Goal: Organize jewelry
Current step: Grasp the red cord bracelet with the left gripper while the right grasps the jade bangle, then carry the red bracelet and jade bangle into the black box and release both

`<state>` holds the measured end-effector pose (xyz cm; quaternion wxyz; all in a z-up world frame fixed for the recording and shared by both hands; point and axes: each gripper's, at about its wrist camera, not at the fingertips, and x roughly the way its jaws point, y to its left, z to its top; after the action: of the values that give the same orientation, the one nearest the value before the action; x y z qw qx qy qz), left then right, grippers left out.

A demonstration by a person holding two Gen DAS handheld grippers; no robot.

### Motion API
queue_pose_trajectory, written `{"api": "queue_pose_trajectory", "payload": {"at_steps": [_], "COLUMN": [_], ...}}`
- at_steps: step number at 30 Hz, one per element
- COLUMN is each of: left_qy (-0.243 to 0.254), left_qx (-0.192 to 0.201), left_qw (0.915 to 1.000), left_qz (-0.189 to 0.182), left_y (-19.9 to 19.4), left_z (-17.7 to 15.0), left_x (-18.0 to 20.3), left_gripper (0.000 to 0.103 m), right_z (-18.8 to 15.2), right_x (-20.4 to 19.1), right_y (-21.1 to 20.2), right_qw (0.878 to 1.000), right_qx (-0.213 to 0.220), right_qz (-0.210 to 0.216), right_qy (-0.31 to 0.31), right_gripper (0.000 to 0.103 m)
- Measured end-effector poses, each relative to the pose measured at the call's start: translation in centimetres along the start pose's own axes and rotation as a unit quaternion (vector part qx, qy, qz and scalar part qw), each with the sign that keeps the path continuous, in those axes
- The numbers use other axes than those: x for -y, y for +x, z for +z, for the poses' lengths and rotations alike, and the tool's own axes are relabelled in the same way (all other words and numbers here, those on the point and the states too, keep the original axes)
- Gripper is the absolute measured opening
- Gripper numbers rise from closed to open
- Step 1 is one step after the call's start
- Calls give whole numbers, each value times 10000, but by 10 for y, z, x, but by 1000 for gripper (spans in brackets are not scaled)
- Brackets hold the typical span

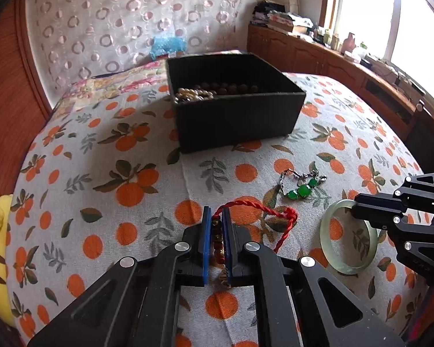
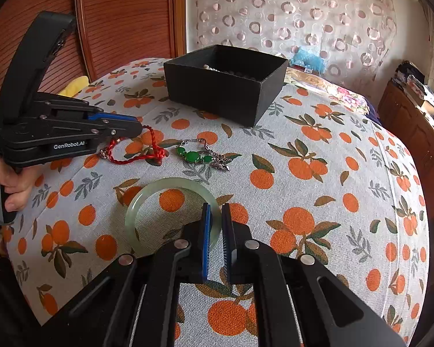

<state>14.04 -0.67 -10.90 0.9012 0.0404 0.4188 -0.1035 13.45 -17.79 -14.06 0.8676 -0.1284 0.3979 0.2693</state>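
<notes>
While left gripper (image 1: 216, 217) clamps red cord bracelet (image 1: 263, 219); right gripper (image 2: 216, 211) clamps jade bangle (image 2: 159, 188).

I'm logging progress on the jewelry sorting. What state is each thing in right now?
Left gripper: shut on the red cord bracelet.
Right gripper: shut on the jade bangle.
Red cord bracelet: pinched, still lying on the bedspread.
Jade bangle: gripped at its rim, flat on the bedspread.
Green stone bracelet: loose on the bedspread, untouched.
Black box: open, already holding beaded strands.
</notes>
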Motion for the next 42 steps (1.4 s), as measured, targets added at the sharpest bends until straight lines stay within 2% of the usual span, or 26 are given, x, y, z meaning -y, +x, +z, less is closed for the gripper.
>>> {"api": "queue_pose_trajectory", "payload": {"at_steps": [9,18,31,42], "left_qy": [-291,-353,-409,-347], "left_qx": [686,1051,1310,1385], "left_qw": [9972,9938,9905,9896], "left_qz": [-9,10,60,156], "left_y": [-51,-73,-77,-76], "left_z": [-4,5,24,45], "left_x": [-10,-13,-27,-32], "left_gripper": [6,6,6,6], "right_z": [0,6,67,129], "right_x": [0,-6,-7,20], "right_y": [0,-1,-30,-1], "right_qw": [10000,9997,9957,9954], "right_qx": [0,61,606,801], "right_qz": [3,-118,-425,-493], "right_qy": [5,-184,-555,-190], "right_gripper": [9,8,8,8]}}
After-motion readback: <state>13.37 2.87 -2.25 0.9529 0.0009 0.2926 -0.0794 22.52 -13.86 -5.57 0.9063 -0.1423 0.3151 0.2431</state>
